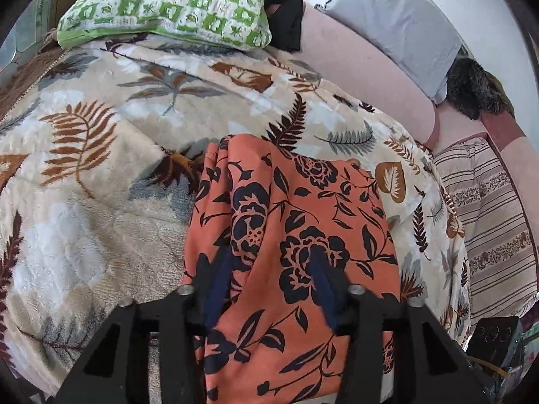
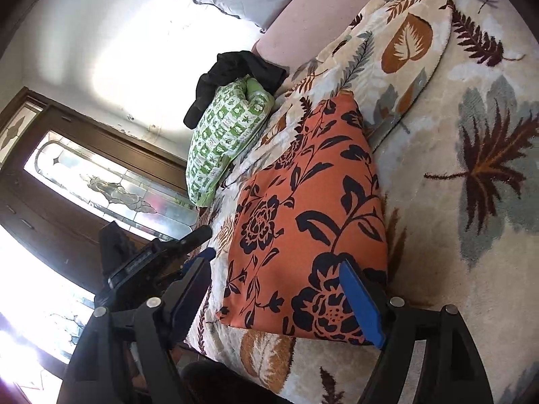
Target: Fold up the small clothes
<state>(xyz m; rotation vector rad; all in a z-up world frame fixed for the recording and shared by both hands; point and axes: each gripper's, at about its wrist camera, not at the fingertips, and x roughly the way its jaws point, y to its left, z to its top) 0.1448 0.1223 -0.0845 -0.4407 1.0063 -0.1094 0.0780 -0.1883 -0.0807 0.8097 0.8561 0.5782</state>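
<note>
Now the left gripper is hovering released over the folded orange cloth on the bed, right gripper waiting wide open nearby, apparently letting the fold settle.

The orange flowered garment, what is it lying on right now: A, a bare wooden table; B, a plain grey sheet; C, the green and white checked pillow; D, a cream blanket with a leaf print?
D: the orange flowered garment lies folded on the cream leaf-print blanket, with the green and white pillow apart from it, further up the bed.
</note>
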